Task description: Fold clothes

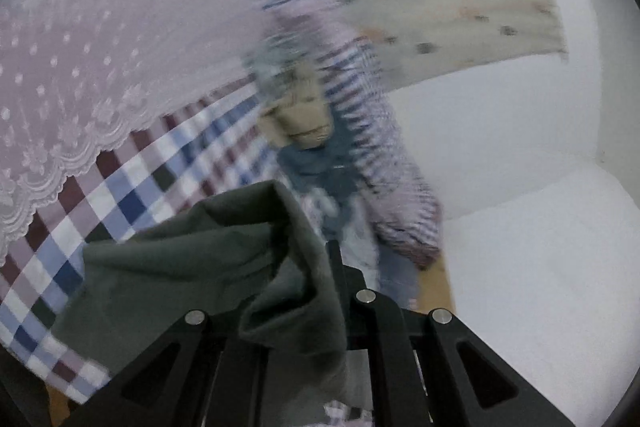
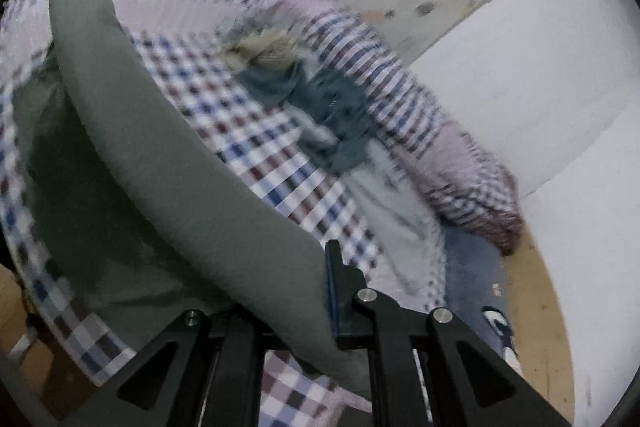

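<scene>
right claw (image 2: 320, 291) clamps grey-green garment (image 2: 168, 155) | checked bedsheet (image 2: 272, 147) beneath | clothes pile (image 2: 336, 107) beyond

Grey-green garment (image 2: 168, 163), blue-maroon-white checked bedsheet (image 1: 132, 187), pale pink dotted lace cloth (image 1: 80, 75).

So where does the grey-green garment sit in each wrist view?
Left wrist: the grey-green garment is bunched at bottom centre-left, its folded edge between the left gripper fingers.
Right wrist: the garment runs as a wide band from upper left down to the right gripper.
Shared landmark: the pile of blue and beige clothes on the checked bedsheet.
</scene>
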`<state>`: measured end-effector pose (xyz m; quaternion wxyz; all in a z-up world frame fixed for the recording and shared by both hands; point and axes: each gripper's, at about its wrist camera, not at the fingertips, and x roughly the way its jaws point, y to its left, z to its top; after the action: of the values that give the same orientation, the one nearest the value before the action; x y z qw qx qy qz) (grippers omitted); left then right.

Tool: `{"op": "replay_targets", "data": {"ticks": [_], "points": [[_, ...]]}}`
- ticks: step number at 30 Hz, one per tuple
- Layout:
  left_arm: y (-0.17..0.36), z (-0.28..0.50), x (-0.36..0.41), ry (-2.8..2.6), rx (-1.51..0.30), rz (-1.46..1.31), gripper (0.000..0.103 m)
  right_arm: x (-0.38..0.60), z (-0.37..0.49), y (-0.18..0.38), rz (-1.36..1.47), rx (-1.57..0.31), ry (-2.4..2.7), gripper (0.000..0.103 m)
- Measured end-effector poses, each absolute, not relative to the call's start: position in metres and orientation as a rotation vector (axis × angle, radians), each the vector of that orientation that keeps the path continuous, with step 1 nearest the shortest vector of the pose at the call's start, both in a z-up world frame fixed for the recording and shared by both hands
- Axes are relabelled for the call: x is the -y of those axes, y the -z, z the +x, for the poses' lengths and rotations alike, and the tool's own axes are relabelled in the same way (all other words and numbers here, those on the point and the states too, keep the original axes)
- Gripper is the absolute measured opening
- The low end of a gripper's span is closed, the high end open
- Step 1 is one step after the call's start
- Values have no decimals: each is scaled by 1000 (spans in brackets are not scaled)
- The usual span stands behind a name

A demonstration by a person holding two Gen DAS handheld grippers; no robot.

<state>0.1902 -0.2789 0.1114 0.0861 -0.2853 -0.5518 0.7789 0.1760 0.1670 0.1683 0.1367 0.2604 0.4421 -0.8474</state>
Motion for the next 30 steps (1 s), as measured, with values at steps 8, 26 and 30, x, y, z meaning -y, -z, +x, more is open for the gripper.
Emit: {"op": "replay_targets", "data": {"ticks": [8,26,30], "points": [[-68,93,286,-2333,1735,-1066,6,-150,57,-129,939,-1288,2318,10],[-67,126,336,-2349,1784,-811,80,-189,-10,-117,1033,-664,2762,75],[-57,162,341,-2465,1624,-846,80,-193,38,-131,974,-464,2745,78]]}}
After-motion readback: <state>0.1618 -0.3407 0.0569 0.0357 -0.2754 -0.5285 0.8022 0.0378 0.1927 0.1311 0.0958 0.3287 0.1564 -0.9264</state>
